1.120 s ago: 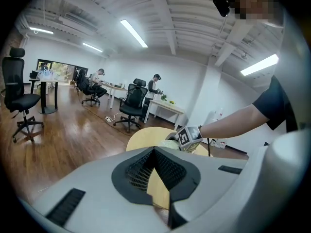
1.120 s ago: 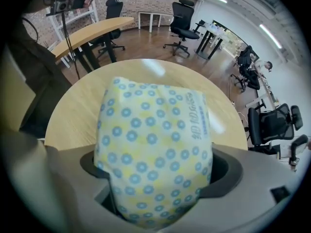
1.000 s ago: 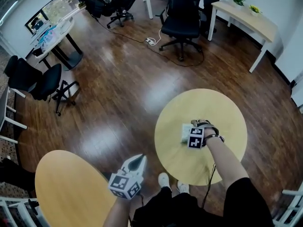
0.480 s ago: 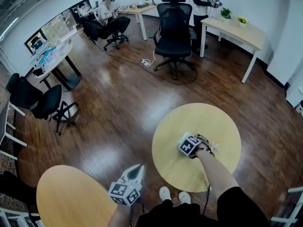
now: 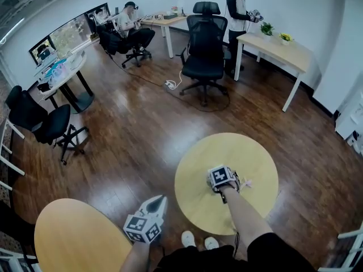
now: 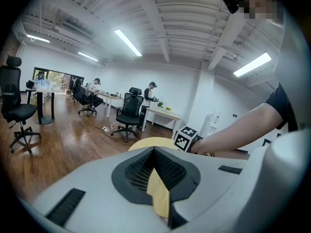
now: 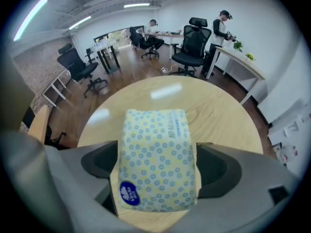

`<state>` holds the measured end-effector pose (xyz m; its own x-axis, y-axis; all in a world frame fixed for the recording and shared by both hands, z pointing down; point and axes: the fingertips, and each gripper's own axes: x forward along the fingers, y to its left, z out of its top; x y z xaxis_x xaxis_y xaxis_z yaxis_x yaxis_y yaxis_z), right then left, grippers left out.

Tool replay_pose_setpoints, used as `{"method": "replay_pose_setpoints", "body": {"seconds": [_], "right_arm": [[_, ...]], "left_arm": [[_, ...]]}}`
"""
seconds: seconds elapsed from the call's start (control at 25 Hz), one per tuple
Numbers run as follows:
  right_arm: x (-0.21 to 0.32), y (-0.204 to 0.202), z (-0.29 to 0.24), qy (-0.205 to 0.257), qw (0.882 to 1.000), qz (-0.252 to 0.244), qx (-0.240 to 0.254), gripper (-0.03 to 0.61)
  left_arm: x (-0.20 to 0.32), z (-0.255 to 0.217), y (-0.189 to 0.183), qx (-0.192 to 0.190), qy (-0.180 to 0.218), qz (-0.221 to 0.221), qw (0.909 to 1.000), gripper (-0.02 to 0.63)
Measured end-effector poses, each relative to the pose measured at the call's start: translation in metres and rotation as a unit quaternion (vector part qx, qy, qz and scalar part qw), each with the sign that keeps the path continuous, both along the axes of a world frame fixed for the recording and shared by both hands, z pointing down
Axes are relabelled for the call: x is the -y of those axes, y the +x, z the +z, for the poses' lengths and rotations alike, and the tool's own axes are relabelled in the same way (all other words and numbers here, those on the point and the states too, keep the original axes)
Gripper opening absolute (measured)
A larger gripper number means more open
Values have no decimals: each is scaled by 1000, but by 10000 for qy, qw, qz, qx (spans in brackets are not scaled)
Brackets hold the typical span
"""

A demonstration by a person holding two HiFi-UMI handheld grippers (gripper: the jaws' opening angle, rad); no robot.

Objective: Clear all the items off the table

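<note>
Left hand-held gripper (image 5: pixel 158 200): near left, jaws together, empty | Right hand-held gripper (image 7: pixel 159 165): forearm extended, clamped on tissue pack (image 7: pixel 155 142)

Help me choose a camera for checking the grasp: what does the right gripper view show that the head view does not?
Only the right gripper view: the dotted tissue pack clamped between the jaws of the right hand-held gripper, with its round blue label facing the camera. Only the head view: the left hand-held gripper, held off the table near a second round table, and the person's shoes. Both: the round wooden table and the black office chair beyond it.
</note>
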<state>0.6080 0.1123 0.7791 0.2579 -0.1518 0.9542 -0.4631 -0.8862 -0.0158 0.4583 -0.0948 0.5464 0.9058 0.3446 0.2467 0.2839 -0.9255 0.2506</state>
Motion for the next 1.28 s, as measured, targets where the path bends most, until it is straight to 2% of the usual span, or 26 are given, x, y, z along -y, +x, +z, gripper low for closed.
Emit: {"method": "replay_pose_setpoints", "body": {"seconds": [0.12, 0.2, 0.28, 0.36, 0.4, 0.48, 0.56, 0.64, 0.72, 0.76, 0.88, 0.92, 0.96, 1.08, 1.28], "right_arm": [[7, 6, -30, 448, 9988, 16, -204, 520], [4, 19, -64, 782, 9940, 128, -757, 518], [-1, 34, -111, 1378, 9775, 404, -1545, 517], [-3, 34, -166, 2221, 9477, 615, -2208, 480], [-3, 27, -199, 2733, 9265, 681, -2494, 465], [-10, 4, -267, 3677, 8738, 744, -3093, 407], [-28, -17, -323, 4134, 8286, 709, -3708, 368], [-45, -32, -361, 4312, 8013, 603, -4102, 341], [-50, -46, -383, 4408, 7892, 371, -4260, 341], [-49, -53, -392, 4347, 7859, 206, -4393, 311], [-44, -67, -414, 3888, 7786, -191, -4922, 168], [-44, -71, -419, 3861, 7754, -286, -4988, 116], [-43, -76, -422, 3918, 7725, -400, -4982, 9], [-45, -89, -427, 3972, 7637, -664, -5046, 3], [-68, -90, -440, 3696, 7431, -392, -5565, 2]], "left_arm": [[-1, -17, 16, -251, -68, 53, 9996, -8], [-12, -30, 28, -461, 32, 195, 9987, -9], [-26, -49, 42, -704, 62, 367, 9968, -9], [-37, -69, 50, -993, 28, 490, 9938, -9], [-40, -79, 50, -1169, 94, 532, 9917, -8], [-46, -97, 45, -1531, 325, 594, 9859, -8], [-47, -109, 43, -1764, 317, 596, 9820, -9], [-44, -117, 45, -1868, 49, 486, 9812, -9], [-38, -122, 43, -1919, -265, 336, 9805, -9], [-35, -123, 39, -1945, -381, 262, 9798, -9], [-28, -126, 31, -2018, -484, 95, 9782, -9], [-26, -126, 29, -2021, -462, 57, 9783, -9], [-24, -125, 28, -2007, -435, 19, 9787, -8], [-12, -120, 22, -1951, -375, -127, 9800, -9], [-3, -126, 12, -2052, -447, -244, 9774, -9]]}}
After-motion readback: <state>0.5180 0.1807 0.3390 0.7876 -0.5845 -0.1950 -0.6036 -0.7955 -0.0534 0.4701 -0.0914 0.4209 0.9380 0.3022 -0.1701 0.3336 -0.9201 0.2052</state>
